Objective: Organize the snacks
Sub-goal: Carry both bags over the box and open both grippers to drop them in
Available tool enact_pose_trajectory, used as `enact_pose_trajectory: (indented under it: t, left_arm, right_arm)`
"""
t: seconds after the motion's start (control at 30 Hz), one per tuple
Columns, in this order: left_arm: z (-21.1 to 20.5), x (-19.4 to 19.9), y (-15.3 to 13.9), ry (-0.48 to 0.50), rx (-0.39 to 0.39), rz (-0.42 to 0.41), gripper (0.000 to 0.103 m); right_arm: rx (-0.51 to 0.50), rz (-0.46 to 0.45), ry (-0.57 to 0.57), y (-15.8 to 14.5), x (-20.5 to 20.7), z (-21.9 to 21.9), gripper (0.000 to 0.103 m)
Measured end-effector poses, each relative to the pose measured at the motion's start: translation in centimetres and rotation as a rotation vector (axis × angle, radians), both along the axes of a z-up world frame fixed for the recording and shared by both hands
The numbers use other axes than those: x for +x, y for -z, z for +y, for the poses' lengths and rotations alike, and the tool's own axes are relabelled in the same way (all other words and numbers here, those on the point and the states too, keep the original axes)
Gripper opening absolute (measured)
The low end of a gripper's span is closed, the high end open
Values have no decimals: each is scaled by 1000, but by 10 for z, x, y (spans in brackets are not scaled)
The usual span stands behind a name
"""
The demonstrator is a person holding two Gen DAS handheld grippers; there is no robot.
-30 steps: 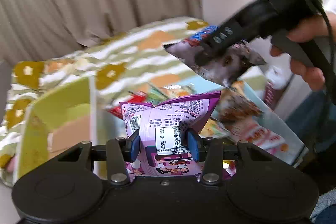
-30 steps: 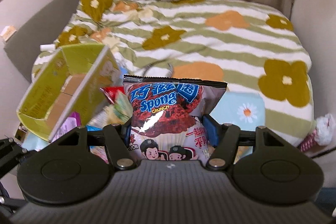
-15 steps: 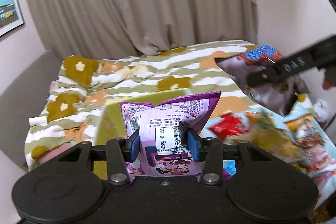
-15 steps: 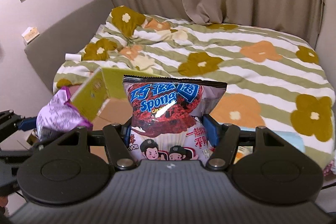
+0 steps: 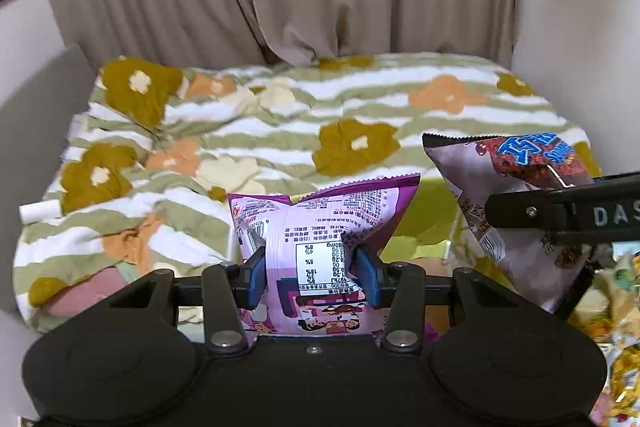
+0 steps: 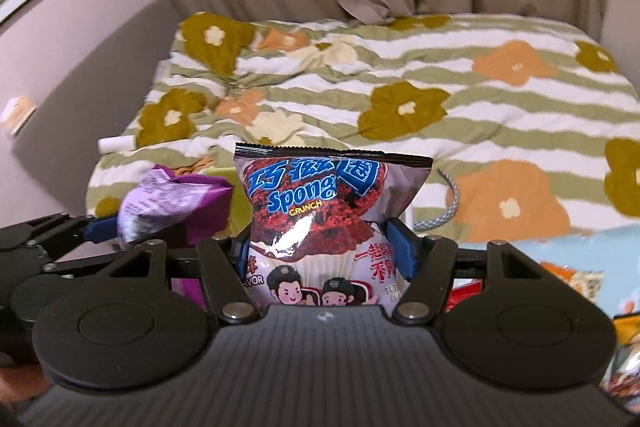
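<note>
My left gripper (image 5: 311, 273) is shut on a purple snack bag (image 5: 320, 227), held upright in the air; the bag also shows in the right wrist view (image 6: 172, 207). My right gripper (image 6: 322, 247) is shut on a silver and dark red Sponge Crunch bag (image 6: 320, 219), which also shows at the right of the left wrist view (image 5: 516, 199). Both bags hang side by side over a yellow-green cardboard box (image 5: 432, 219), mostly hidden behind them.
A bed with a striped flowered quilt (image 5: 280, 131) fills the background, with a curtain behind. Several loose snack packets (image 5: 616, 307) lie on a light blue surface (image 6: 560, 251) at the right. A grey cable (image 6: 448, 203) lies on the quilt.
Both grippers have swung left and come closer together, still holding their bags. The yellow-green box, plainly seen at the left before, now sits behind the two bags.
</note>
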State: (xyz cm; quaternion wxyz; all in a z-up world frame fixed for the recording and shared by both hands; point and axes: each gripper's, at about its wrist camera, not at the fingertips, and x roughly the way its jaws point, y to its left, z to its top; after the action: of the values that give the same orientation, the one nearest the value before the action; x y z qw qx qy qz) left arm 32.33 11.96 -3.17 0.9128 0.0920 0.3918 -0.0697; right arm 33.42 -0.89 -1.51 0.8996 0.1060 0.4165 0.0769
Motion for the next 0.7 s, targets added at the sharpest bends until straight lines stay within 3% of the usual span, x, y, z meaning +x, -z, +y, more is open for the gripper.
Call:
enact_pose_trajectory:
  t: [0.2,0.27,0.3,0.33,0.5,0.7]
  left_arm:
    - [-6,28,35,51,6,61,52]
    - [-9,32,41,53,-3,72,70]
    - [-9,34,43,53,2,69,92]
    - [-10,33,44,49,10,56,102]
    - [-4,16,35,30,19,34,103]
    - [21,-7,15,-24,-31,15,103]
  right_arm:
    - [-10,60,86,28,14,4,79]
    - [-19,74,104,32,15,3,79]
    - [-24,76,108,34,15,2,79]
    - [-26,78,109,35,15,1,79]
    - [-23,80,77,35,14,-4,79]
    - [-26,63,28,28,18,5,80]
